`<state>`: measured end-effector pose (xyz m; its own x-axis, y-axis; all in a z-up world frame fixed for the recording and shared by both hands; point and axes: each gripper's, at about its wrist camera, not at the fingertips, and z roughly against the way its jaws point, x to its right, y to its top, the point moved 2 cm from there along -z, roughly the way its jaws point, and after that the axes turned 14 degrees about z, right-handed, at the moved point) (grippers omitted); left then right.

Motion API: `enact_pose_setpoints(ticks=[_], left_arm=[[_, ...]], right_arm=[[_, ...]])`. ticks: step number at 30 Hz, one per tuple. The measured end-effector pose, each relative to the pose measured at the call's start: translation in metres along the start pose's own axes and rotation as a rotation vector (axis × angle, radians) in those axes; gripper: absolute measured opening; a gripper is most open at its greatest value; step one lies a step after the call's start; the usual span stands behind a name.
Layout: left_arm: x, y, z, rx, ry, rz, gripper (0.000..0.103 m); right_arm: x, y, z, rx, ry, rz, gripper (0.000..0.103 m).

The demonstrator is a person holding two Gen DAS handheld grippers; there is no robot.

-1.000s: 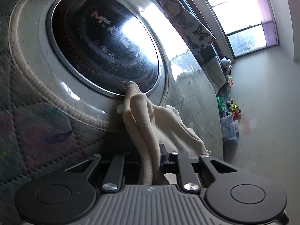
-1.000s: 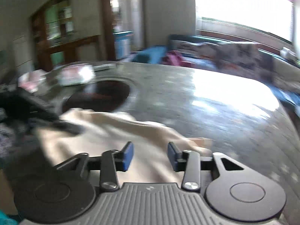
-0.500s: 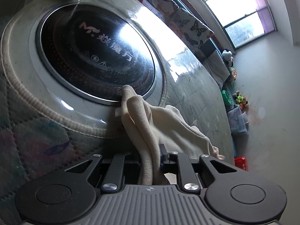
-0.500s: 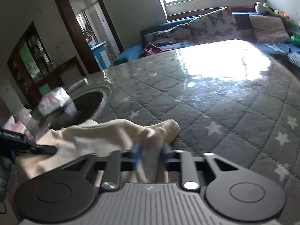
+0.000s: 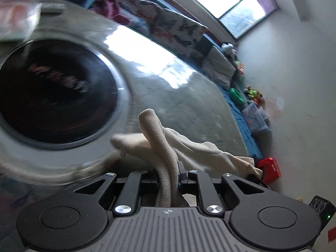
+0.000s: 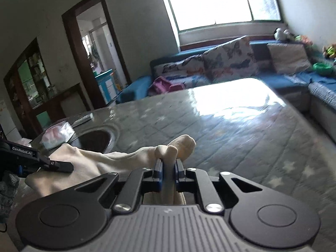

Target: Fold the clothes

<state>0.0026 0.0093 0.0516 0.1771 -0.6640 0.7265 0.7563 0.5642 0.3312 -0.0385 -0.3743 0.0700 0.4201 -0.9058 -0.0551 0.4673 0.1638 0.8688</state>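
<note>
The round black hob plate (image 5: 52,96) sunk into the tabletop (image 6: 241,130) serves as the landmark. Just to the right of the plate and nearer the cameras, the left tool (image 5: 169,174) is clamped narrow on a bunched ridge of the cream garment (image 5: 197,149), which rises in a loop between its fingers. Farther right of the plate, the cloth runs in a sagging span above the quilted, star-printed cover to the right tool (image 6: 168,168), whose blue pads are pinched close on another gathered edge.

So the cream garment hangs stretched between the two tools, lifted partly off the tabletop, its middle slack and creased. This reads as a step of carrying or spreading the cloth with both ends held. Whether that is laying it out flat or bringing one edge over for a fold, the views do not settle.

Either way, the next move calls for both grips to hold firm and travel together, keeping the span taut enough not to bunch.
</note>
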Motion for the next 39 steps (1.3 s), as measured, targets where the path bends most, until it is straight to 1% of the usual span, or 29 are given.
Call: enact_pose_setpoints(ticks=[12,18,21,23,27,31,37,39], left_arm=[[0.09,-0.015,-0.059,-0.069,-0.092,-0.155,0.015],[0.125,-0.025,-0.096,-0.099,-0.092,-0.198,0.015],[0.131,-0.031,-0.113,-0.119,-0.075,-0.21,0.015],[0.134,-0.035,-0.121,-0.128,-0.058,-0.222,0.015],[0.136,-0.041,-0.136,-0.144,-0.022,-0.242,0.015],[0.13,-0.041,-0.139,-0.147,0.01,-0.238,0.015],[0.123,-0.041,-0.142,-0.145,0.054,-0.26,0.015],[0.121,-0.043,-0.143,-0.143,0.06,-0.263,0.015]], right_arm=[[0.061,0.02,0.044,0.045,-0.219,0.01,0.009],[0.095,0.026,0.053,0.048,-0.304,-0.006,0.009],[0.109,0.025,0.051,0.04,-0.337,-0.014,0.007],[0.117,0.023,0.049,0.033,-0.352,-0.022,0.002],[0.127,0.015,0.044,0.003,-0.363,-0.039,0.001],[0.135,0.006,0.038,-0.027,-0.371,-0.053,0.001],[0.131,-0.004,0.027,-0.069,-0.357,-0.057,0.006],[0.13,-0.008,0.024,-0.079,-0.346,-0.072,0.011]])
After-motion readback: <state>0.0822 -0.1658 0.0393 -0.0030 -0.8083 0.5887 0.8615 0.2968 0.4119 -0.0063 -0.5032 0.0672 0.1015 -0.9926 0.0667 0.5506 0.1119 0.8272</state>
